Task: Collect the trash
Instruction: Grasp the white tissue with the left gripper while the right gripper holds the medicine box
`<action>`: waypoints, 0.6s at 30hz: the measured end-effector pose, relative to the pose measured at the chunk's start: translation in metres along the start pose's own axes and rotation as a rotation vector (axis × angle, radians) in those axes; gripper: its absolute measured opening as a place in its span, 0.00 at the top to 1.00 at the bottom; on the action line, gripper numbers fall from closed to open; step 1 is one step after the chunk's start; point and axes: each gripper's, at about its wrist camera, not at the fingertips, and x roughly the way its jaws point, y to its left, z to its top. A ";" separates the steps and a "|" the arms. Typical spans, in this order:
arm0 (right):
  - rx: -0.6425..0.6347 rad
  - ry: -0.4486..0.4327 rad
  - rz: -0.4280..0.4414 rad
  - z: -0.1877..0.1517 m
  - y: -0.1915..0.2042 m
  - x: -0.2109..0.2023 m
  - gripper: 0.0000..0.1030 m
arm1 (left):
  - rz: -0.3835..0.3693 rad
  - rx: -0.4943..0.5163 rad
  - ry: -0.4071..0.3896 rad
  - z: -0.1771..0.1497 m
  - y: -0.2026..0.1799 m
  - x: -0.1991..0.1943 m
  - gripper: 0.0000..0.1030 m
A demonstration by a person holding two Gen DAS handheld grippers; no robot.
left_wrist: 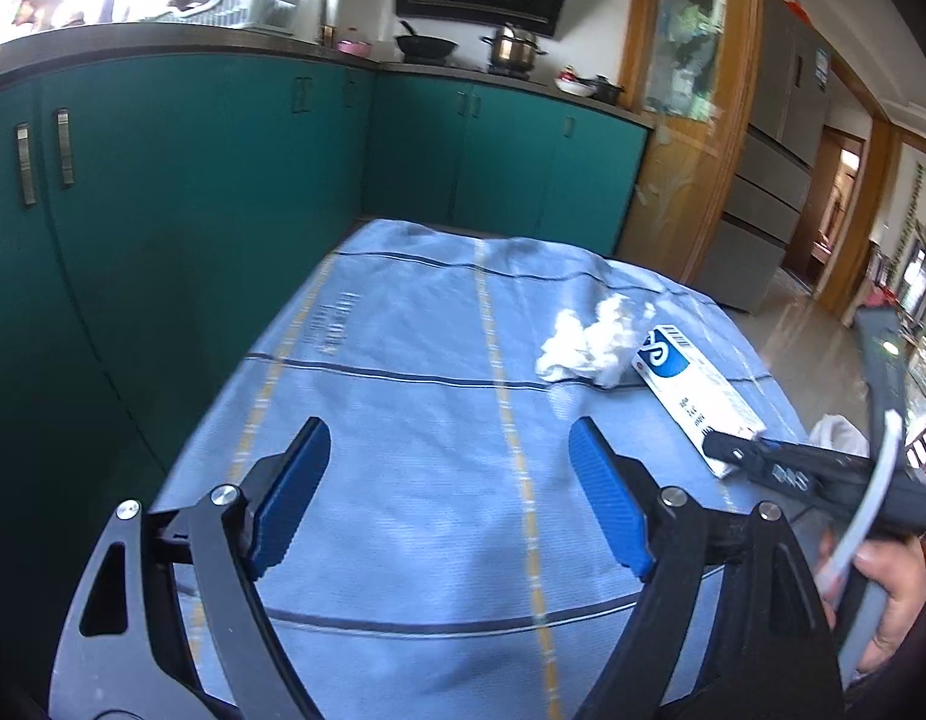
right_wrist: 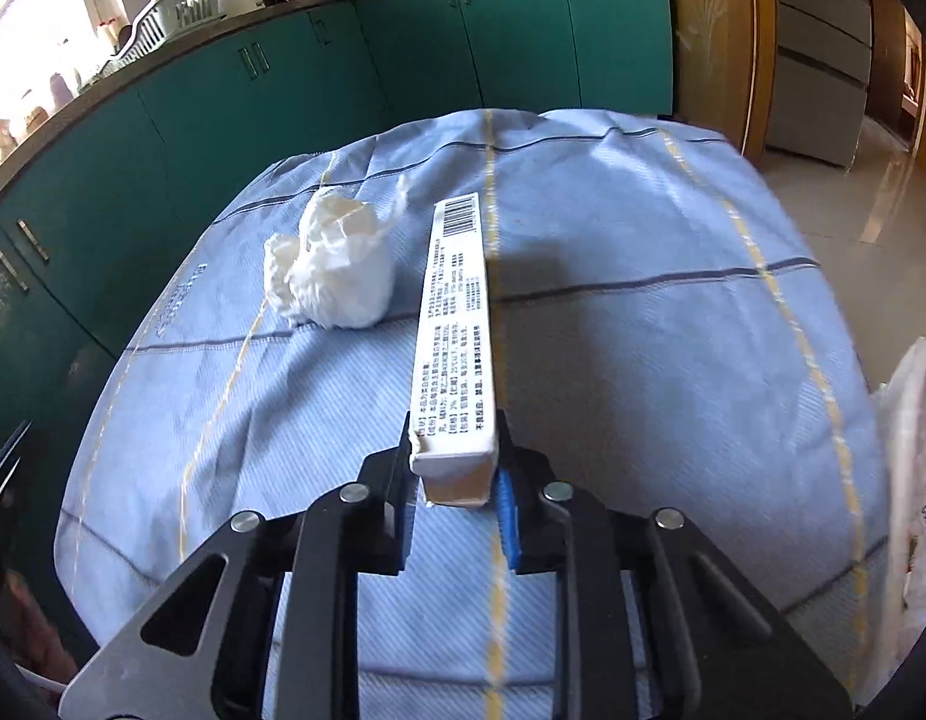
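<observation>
Right jaws: pressed onto the near end of the long white carton (right_wrist: 456, 330), one pad on each long side face (the right gripper (right_wrist: 456, 480) has it by the last bit only).
Carton's long axis: runs straight out from the right jaws toward the far edge of the worktop (right_wrist: 643, 360), barcode end farthest off; whether that far end is lifted or lies on the blue cloth I cannot tell.
Left jaws: spread wide with nothing between them, the left gripper (left_wrist: 444, 480) over bare cloth at the near middle.
Crumpled tissue (left_wrist: 589, 342): far and to the right of the left jaws, just beside the carton's far end, on its left side.
Nearer hand: the left, by my reading, since the right is already occupied.
White bag (right_wrist: 907, 480): at the right edge of the worktop, likely the place for the trash.
</observation>
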 end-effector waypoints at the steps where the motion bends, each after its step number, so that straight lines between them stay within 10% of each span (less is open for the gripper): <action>1: -0.014 -0.009 -0.012 -0.006 -0.007 -0.008 0.78 | -0.022 0.012 0.008 0.002 -0.008 0.006 0.20; 11: -0.106 -0.013 -0.046 -0.021 -0.041 -0.026 0.77 | -0.088 0.119 0.024 0.022 -0.094 0.071 0.16; 18: -0.144 -0.011 -0.073 -0.016 -0.039 -0.007 0.52 | -0.027 0.107 0.073 0.036 -0.123 0.128 0.15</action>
